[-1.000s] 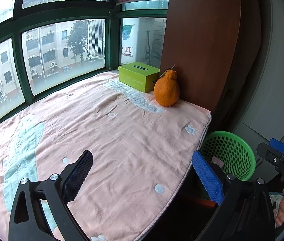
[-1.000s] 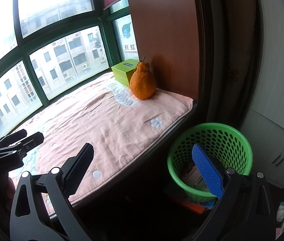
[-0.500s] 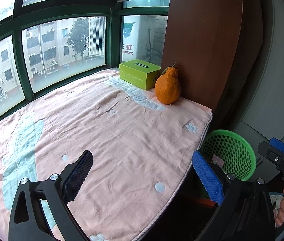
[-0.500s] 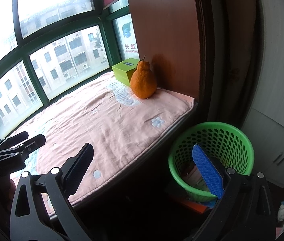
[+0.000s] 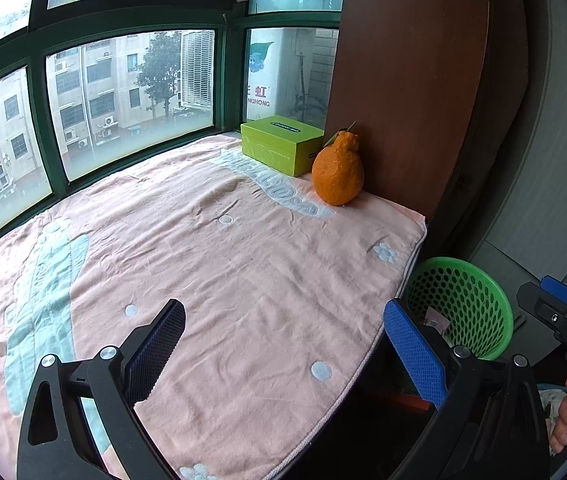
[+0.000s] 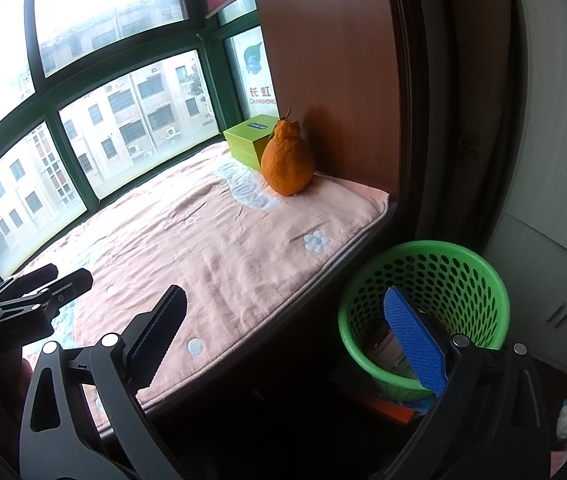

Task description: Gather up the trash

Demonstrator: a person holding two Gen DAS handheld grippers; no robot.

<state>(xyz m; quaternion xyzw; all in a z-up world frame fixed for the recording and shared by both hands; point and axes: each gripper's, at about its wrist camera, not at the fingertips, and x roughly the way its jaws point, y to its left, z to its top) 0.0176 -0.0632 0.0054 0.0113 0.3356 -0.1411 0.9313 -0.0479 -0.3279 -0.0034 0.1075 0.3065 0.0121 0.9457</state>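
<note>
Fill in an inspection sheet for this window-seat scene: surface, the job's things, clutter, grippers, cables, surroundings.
Surface: pink blanket with pale motifs covers the window seat, lightly wrinkled.
Job's things: green basket stands on the floor beside the seat, some packaging inside; no loose trash seen on the blanket.
Clutter: orange fruit and green box sit close together at the far corner.
Grippers: left hand-held gripper and right hand-held gripper both open, holding nothing.
Cables: nothing seen.
Surroundings: bay window, brown wooden panel.

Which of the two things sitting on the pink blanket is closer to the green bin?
The orange fruit. It sits nearer the blanket's end by the green bin; the lime-green box lies behind it, toward the window.
</note>
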